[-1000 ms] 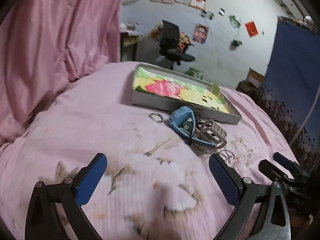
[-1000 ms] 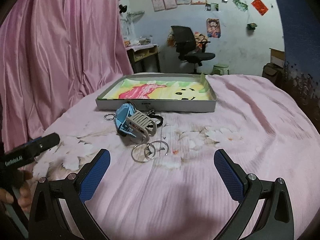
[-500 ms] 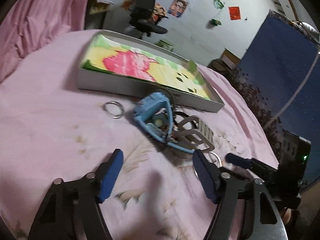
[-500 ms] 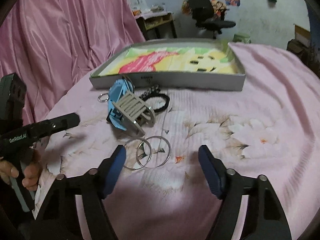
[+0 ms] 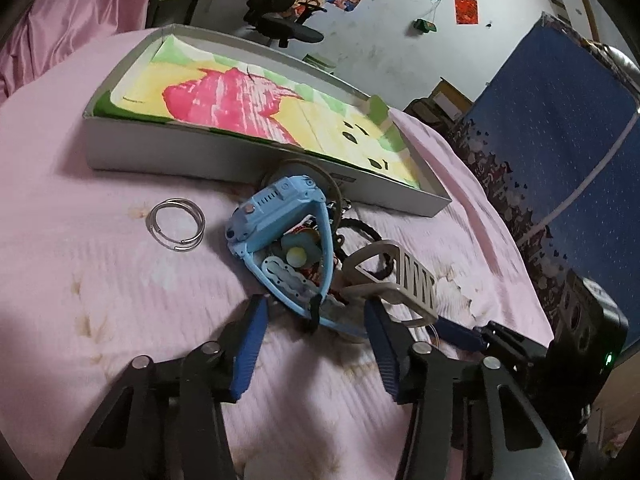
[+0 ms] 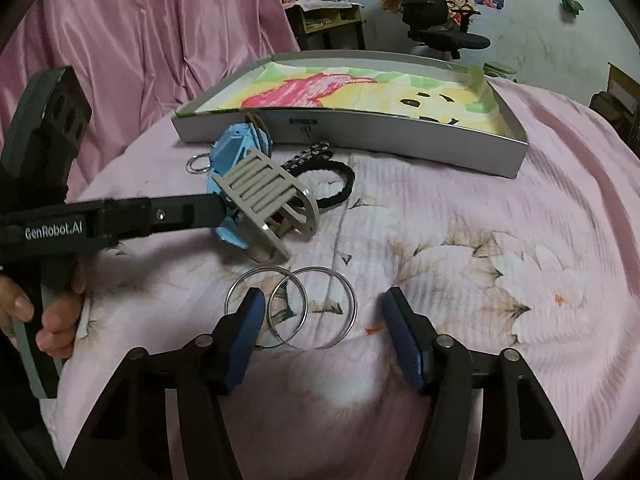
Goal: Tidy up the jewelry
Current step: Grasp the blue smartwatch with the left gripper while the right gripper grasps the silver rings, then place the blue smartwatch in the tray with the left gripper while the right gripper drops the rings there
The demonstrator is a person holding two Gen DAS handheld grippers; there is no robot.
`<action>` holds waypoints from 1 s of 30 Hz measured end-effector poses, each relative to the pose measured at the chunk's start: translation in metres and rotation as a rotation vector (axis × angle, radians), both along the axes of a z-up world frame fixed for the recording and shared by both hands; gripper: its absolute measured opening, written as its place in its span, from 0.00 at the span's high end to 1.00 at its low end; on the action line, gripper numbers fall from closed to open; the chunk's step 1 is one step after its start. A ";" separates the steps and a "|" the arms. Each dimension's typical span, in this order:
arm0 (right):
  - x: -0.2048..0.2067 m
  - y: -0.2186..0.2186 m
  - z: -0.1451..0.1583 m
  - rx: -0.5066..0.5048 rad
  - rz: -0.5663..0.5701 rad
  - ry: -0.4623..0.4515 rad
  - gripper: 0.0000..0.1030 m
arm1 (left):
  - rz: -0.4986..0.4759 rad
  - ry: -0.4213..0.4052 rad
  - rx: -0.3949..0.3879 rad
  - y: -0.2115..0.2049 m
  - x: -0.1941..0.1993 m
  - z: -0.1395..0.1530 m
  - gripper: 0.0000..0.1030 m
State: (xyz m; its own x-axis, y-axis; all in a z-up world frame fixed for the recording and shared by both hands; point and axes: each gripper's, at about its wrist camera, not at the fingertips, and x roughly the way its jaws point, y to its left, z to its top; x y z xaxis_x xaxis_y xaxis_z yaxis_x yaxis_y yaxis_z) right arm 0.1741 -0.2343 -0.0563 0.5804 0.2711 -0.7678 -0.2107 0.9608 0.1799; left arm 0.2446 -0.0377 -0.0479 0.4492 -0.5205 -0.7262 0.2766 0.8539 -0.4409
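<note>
A pile of jewelry lies on the pink bed in front of a grey tray lined with colourful paper. In the left wrist view my left gripper is open, its fingers on either side of the strap end of a blue watch. A beige bangle lies right of it, and a small silver ring pair to the left. In the right wrist view my right gripper is open around two silver hoops. The beige bangle and a black bracelet lie beyond.
The grey tray stands at the back of the bed. A pink curtain hangs on the left. A blue panel stands on the right. An office chair and a desk stand by the far wall.
Both grippers have moved forward and down to the jewelry and narrowed. The left now brackets the blue watch strap, the right brackets the silver hoops.
</note>
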 end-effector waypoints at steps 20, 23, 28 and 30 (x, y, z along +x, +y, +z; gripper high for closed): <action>-0.008 -0.006 0.004 0.016 -0.039 -0.068 0.65 | 0.102 -0.078 0.001 0.025 -0.040 0.020 0.90; -0.014 -0.011 0.011 0.027 -0.053 -0.111 0.65 | 0.132 -0.121 0.007 0.029 -0.051 0.029 0.91; -0.020 -0.016 0.022 0.036 -0.070 -0.180 0.65 | 0.158 -0.198 0.017 0.029 -0.057 0.046 0.91; -0.020 -0.017 0.024 0.035 -0.079 -0.195 0.65 | 0.161 -0.221 0.024 0.030 -0.057 0.051 0.90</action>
